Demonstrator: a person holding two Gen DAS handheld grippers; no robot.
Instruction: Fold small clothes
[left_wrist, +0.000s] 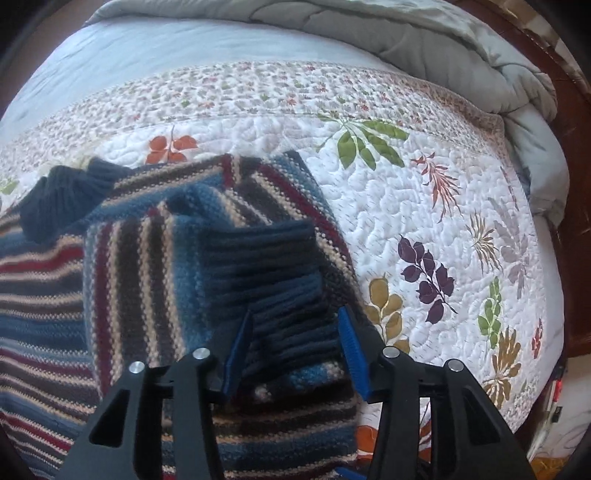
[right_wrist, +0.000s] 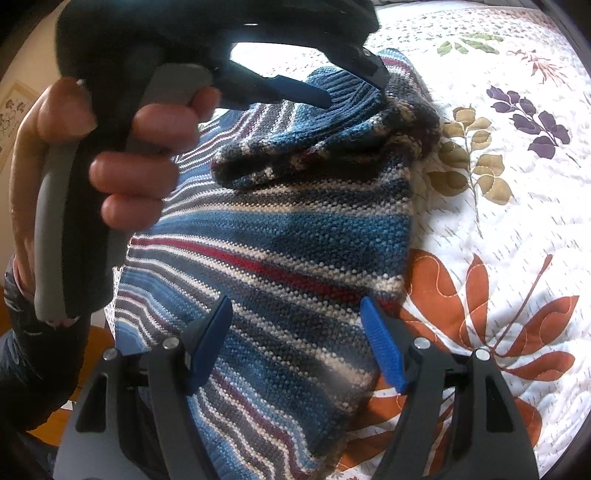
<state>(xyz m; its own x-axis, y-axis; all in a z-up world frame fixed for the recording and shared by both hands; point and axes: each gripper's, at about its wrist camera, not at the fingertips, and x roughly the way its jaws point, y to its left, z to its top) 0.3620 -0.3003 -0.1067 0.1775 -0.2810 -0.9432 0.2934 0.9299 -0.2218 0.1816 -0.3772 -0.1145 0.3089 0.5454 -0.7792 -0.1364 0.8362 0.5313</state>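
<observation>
One striped sweater (right_wrist: 280, 236) lies on the flowery quilt (right_wrist: 517, 206) of a bed, and it is the thing to fold. It sits right under both grippers. It is thick knit wool, so it looks soft and floppy. I think it is light, and it will bend and sag when lifted. It will not break. It should not slip much, because the knit is bumpy and the blue pads can bite into it.

The left gripper (left_wrist: 295, 332) points down at the dark ribbed cuff (left_wrist: 266, 266) of a sleeve. Its jaws are about half open, with the cuff between them. From the other camera one blue pad seems to rest on the cuff, but I cannot tell if the jaws really pinch it. A hand (right_wrist: 122, 147) holds its grey handle.

The right gripper (right_wrist: 295, 339) hangs over the body of the sweater, near its right edge. Its jaws are wide open and hold nothing.

A good place to grab is a thick edge, like the cuff or the side edge, where layers bunch up. A grab in the flat middle would only pull up a little bump.

No words, tags or brand names can be read anywhere.
</observation>
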